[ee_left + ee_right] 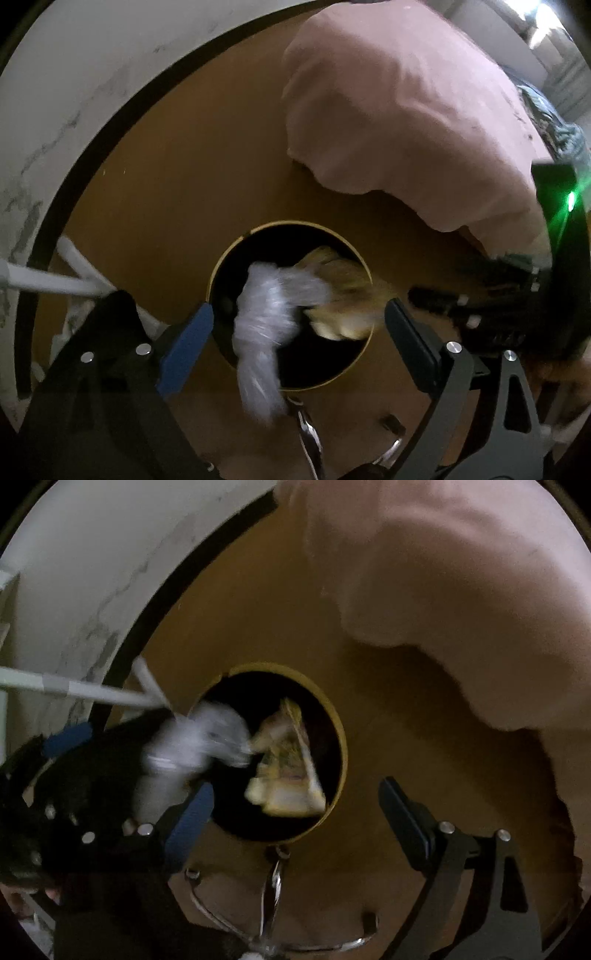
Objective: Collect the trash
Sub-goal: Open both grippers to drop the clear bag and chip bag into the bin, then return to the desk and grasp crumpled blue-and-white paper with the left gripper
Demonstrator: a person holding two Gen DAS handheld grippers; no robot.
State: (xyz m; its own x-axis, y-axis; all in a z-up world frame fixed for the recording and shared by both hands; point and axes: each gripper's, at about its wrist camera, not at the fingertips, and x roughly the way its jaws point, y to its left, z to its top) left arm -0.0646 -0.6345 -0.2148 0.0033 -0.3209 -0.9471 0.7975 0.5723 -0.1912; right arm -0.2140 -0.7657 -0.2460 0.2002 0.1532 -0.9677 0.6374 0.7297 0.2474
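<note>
A round trash bin [221,266] with a gold rim and dark inside stands on the brown floor. A blurred white crumpled plastic piece [266,325] hangs in the air over its mouth, between my left gripper's [299,325] open fingers and touching neither. A yellow crumpled wrapper [343,291] lies over the bin opening. In the right wrist view the bin [341,746], the wrapper [288,771] and the white plastic [207,738] show too. My right gripper [295,808] is open and empty above the bin. The left gripper's body [74,782] shows at left.
A pink cloth-covered shape [399,110] looms at the upper right. A white marble-like floor [74,92] with a black border lies at left. White rods [55,284] cross near the left. A metal wire frame [273,915] sits just below the bin.
</note>
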